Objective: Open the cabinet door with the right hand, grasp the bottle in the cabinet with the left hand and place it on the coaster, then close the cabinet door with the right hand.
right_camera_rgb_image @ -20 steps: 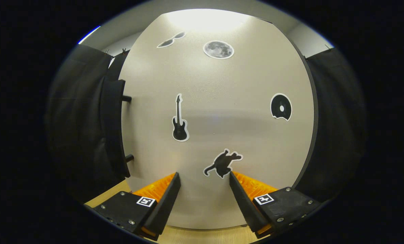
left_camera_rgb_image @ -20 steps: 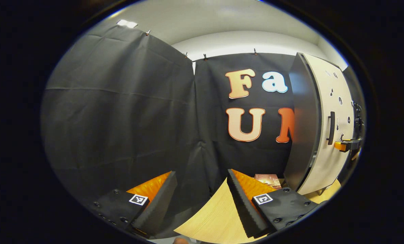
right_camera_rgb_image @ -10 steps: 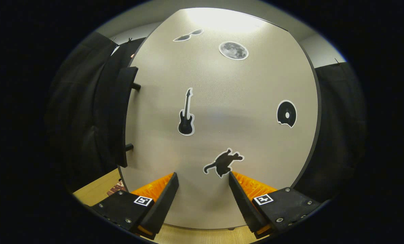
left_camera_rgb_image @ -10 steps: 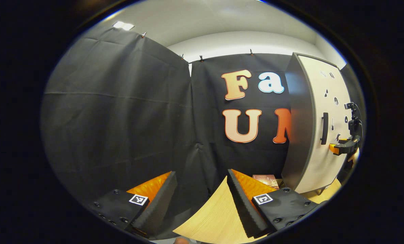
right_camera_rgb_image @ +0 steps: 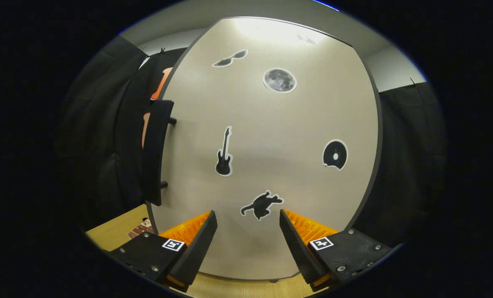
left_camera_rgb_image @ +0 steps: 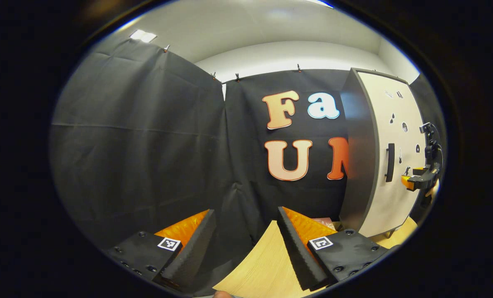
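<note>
Fingers of both grippers gape wide, holding nothing; the cabinet door looks shut, or nearly so.

The right gripper faces the door, right of its handle. The left gripper hovers over the table edge, clear room ahead. Bottle unseen; coaster near the cabinet's foot.

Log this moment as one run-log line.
phase: closing door | right gripper: open, facing beige stickered cabinet door | left gripper: open, empty | black bar handle: untouched
</note>
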`<state>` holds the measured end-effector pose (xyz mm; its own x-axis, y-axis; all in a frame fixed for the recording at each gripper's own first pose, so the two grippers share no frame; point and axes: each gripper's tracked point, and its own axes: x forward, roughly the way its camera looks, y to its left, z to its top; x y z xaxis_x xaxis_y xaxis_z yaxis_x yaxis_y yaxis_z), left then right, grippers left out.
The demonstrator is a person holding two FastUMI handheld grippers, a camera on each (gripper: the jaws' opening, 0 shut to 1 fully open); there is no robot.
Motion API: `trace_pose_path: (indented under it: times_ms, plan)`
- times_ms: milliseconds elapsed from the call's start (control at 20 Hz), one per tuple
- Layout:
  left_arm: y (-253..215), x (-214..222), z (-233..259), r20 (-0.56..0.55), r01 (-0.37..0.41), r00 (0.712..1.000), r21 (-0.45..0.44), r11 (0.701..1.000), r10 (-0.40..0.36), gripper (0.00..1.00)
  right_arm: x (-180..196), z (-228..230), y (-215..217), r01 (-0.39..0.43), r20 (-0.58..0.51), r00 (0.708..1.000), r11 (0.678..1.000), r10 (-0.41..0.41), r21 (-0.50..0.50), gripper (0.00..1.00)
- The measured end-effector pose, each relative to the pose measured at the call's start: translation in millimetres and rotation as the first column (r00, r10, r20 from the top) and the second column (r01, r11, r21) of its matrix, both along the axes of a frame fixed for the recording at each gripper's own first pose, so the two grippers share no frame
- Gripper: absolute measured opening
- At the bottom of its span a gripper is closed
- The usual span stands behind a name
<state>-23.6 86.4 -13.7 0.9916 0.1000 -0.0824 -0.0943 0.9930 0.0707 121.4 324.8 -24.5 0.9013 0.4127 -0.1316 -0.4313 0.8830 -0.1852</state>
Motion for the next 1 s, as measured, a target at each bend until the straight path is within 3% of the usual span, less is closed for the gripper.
trace_pose_path:
  times_ms: [200,300,350,550,650,1000]
  plan:
    - [-9,16,10,0.013,0.046,0.999,-0.022,0.999,-0.046,0.94,-40,45,-37,-0.002,0.034,0.999,1.0,0.003,-0.003,0.94]
    - [-9,24,19,0.02,0.059,0.998,-0.027,0.998,-0.059,1.0,-64,70,-58,-0.003,0.052,0.999,1.0,0.003,0.006,0.95]
    - [-11,29,27,0.031,0.067,0.997,-0.034,0.997,-0.066,0.94,-76,82,-67,-0.007,0.056,0.998,1.0,0.006,0.02,0.95]
    - [-16,37,64,0.092,0.103,0.991,-0.025,0.994,-0.1,0.97,-119,118,-107,0.001,0.053,0.999,0.996,-0.005,0.085,0.94]
    - [-18,39,81,0.115,0.11,0.988,-0.007,0.994,-0.108,0.94,-135,130,-128,0.021,0.055,0.998,0.995,-0.027,0.101,0.94]
    - [-40,44,128,0.178,0.18,0.97,-0.071,0.981,-0.165,0.95,-167,154,-194,0.127,0.076,0.987,0.981,-0.139,0.144,0.94]
